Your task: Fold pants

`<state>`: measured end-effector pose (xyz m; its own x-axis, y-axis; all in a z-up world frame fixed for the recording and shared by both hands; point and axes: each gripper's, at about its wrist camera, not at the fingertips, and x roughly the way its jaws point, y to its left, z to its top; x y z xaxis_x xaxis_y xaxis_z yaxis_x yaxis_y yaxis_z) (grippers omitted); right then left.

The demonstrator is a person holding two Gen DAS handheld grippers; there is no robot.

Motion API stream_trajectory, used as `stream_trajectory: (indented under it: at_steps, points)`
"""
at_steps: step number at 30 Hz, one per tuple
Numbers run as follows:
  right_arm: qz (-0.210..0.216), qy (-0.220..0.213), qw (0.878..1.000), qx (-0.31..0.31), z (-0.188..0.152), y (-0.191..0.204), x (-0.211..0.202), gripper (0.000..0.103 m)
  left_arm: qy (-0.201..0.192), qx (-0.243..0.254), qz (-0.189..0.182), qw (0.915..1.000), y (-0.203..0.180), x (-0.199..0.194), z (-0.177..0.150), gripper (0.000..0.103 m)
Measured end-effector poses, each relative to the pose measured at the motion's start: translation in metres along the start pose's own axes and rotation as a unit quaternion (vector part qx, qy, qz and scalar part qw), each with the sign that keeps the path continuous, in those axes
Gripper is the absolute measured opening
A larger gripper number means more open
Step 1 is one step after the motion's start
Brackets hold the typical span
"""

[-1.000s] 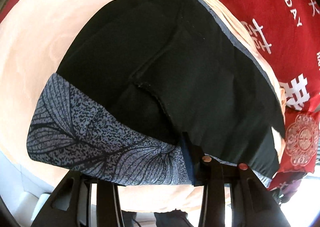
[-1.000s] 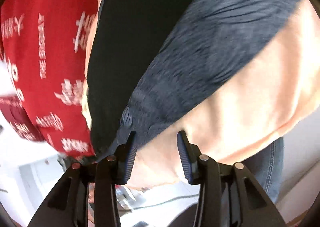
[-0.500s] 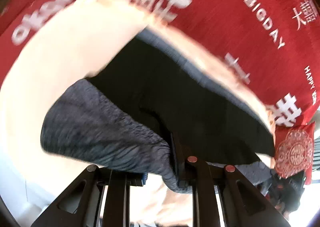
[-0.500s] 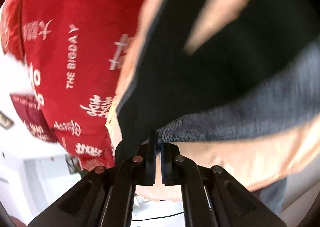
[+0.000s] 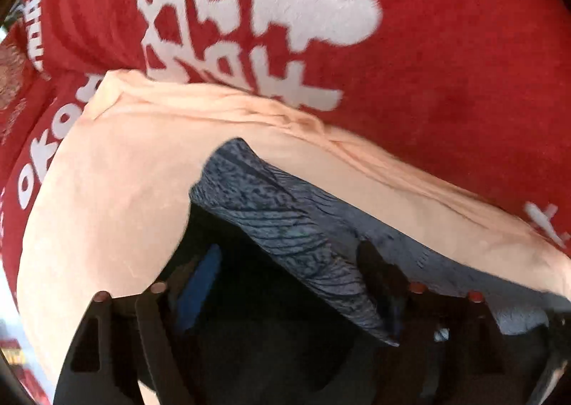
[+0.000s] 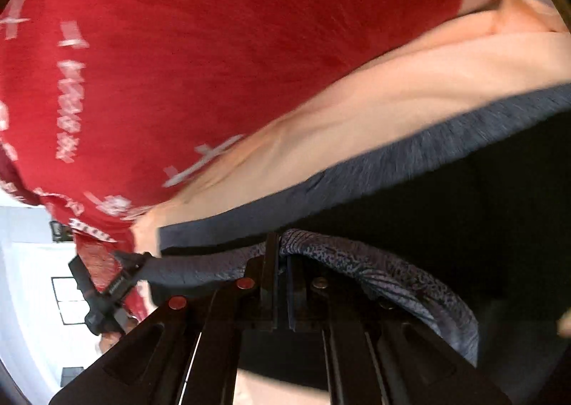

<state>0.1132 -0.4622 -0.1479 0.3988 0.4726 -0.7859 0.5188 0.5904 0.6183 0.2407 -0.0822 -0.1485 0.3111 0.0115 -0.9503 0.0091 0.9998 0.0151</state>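
The right tool point(image 6: 282, 262) is pressed together, pinching the patterned grey band of the pants point(image 6: 392, 276) right at its tips. The left tool point(image 5: 289, 280) stands spread, its jaws having just been opening; the grey band point(image 5: 285, 226) lies between its fingers point(image 5: 200, 280), but the pads do not press on it.

In the left wrist view the pants point(image 5: 271, 333) are black with a grey leaf-print band. That band runs as a long strip from about 10 o'clock down to 4 o'clock, its near corner pointing up toward 11 o'clock; the black cloth fills the lower middle below it. In the right wrist view the band curls over in a fold from the tool tips toward 4 o'clock, and a second grey edge runs from 9 o'clock up to 3 o'clock, with black cloth between the two.

The pants lie on a peach cloth point(image 5: 125, 190), which shows around them from 8 o'clock to 3 o'clock and is rumpled along its far edge. Beyond it, from 9 o'clock over 12 to 3 o'clock, spreads a red cloth with white lettering point(image 5: 428, 65). In the right wrist view a black strap with a buckle point(image 6: 117, 280) hangs at 8 o'clock, just beside the red cloth's edge. Both views are blurred.
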Motion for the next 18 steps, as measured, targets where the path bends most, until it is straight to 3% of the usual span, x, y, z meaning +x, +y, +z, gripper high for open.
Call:
stream_trajectory:
  at_steps: [4, 6, 8, 12, 16, 18]
  points:
    - [-0.005, 0.016, 0.999, 0.040, 0.008, -0.016, 0.016, 0.006, -0.011, -0.006, 0.000, 0.9999, 0.012, -0.031, 0.004, 0.080]
    - [-0.016, 0.009, 1.000, 0.022, 0.003, -0.008, 0.004, 0.015, -0.037, -0.008, 0.009, 0.9992, 0.023, -0.056, 0.004, 0.080]
    - [-0.034, -0.012, 0.999, -0.030, -0.004, 0.014, -0.016, 0.037, -0.054, -0.001, 0.022, 0.9983, 0.029, -0.073, 0.002, 0.080]
    - [-0.030, -0.016, 0.991, -0.126, -0.028, 0.056, -0.033, 0.038, -0.022, 0.036, 0.035, 0.9985, 0.016, -0.058, -0.010, 0.080]
    - [-0.044, 0.032, 0.983, -0.174, -0.042, 0.074, 0.012, 0.037, 0.016, 0.068, 0.063, 0.9956, -0.012, -0.017, -0.039, 0.080]
    - [-0.064, 0.059, 0.981, -0.174, -0.038, 0.072, 0.045, 0.037, 0.005, 0.075, 0.079, 0.9940, -0.019, -0.012, -0.047, 0.080]
